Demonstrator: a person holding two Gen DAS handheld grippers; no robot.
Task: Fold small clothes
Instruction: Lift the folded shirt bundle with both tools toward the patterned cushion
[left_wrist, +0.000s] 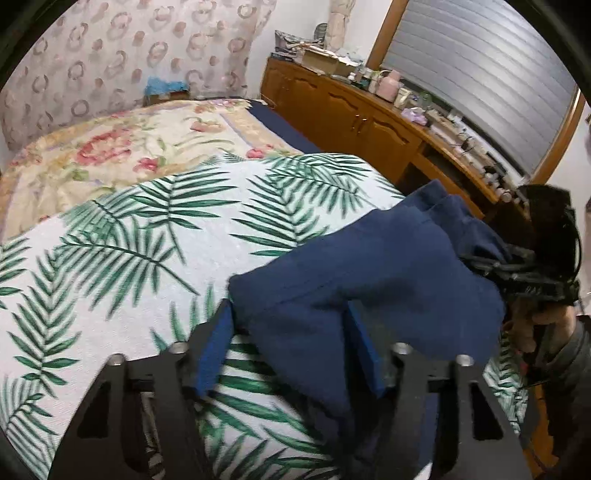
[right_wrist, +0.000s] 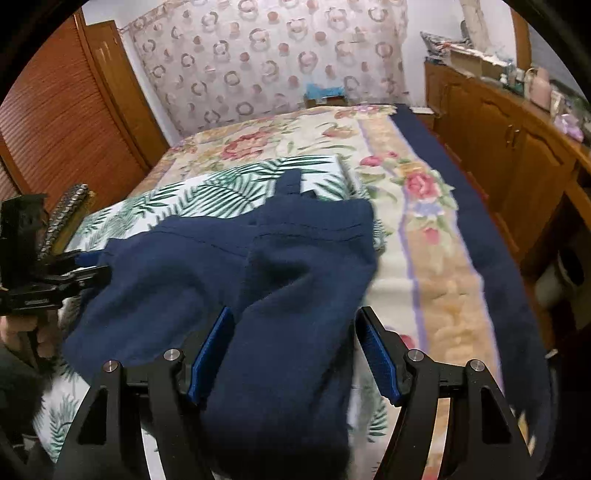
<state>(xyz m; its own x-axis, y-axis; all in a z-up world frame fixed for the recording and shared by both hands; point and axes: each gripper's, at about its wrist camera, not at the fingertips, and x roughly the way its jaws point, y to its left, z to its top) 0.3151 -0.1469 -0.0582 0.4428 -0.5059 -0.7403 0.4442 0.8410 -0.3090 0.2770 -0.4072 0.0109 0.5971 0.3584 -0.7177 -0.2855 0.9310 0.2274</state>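
Both pictures are lit softly and evenly, and no single lamp can be seen. The white wall (right_wrist: 424, 44) is the brightest part. Round black corners are left by the fisheye lens, and straight lines are bent near the edges. The palm-leaf cloth (left_wrist: 110, 258) is smeared by motion blur low down in the left view. The dark blue garment (right_wrist: 280, 280) is shown soft, with fuzzy edges. Faint shadows are seen in its folds. No glare is seen.
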